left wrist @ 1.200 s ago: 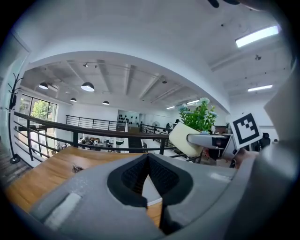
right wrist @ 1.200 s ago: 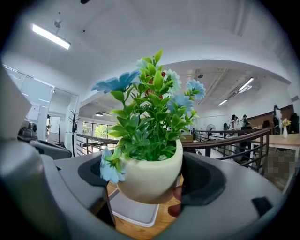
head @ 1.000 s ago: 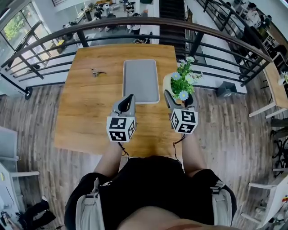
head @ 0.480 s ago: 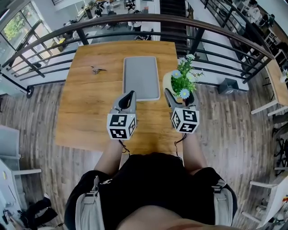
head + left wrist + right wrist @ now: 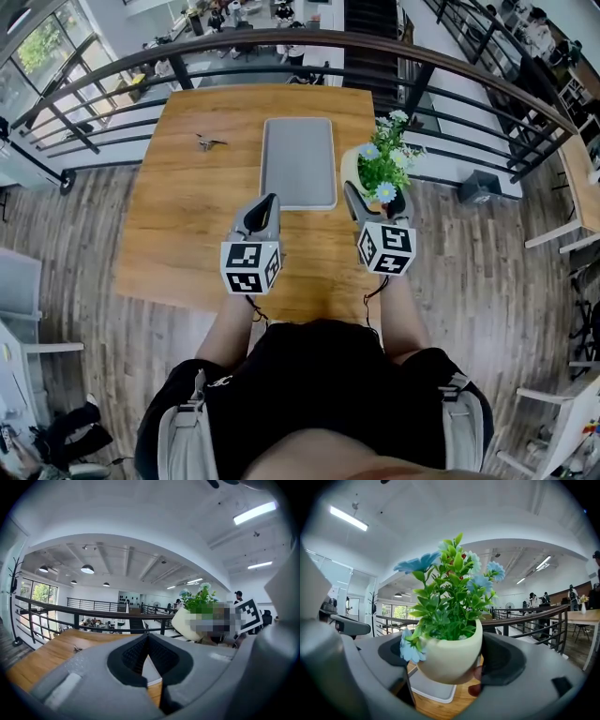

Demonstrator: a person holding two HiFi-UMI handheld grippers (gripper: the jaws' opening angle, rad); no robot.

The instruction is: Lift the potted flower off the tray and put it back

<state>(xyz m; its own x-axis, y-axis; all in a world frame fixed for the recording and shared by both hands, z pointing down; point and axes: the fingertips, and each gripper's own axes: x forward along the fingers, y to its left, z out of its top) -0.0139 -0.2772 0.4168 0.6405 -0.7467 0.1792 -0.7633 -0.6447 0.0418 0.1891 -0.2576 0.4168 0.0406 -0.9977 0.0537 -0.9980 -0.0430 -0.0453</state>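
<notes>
Held in the air just right of the grey tray: potted flower, clamped between widely spread right gripper jaws. Left gripper pinched together, empty. Keep upright, carry over tray centre, lower gently.

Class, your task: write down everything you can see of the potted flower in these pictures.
The potted flower is a small round cream pot, smooth and glossy like ceramic, filled with leafy green stems and pale blue daisy-like blooms, one of them drooping over the rim. The right gripper is shut on the pot's sides, holding it nearly upright and apparently lifted off the wooden table. In the head view it hangs to the right of the gray tray, not on it.
</notes>
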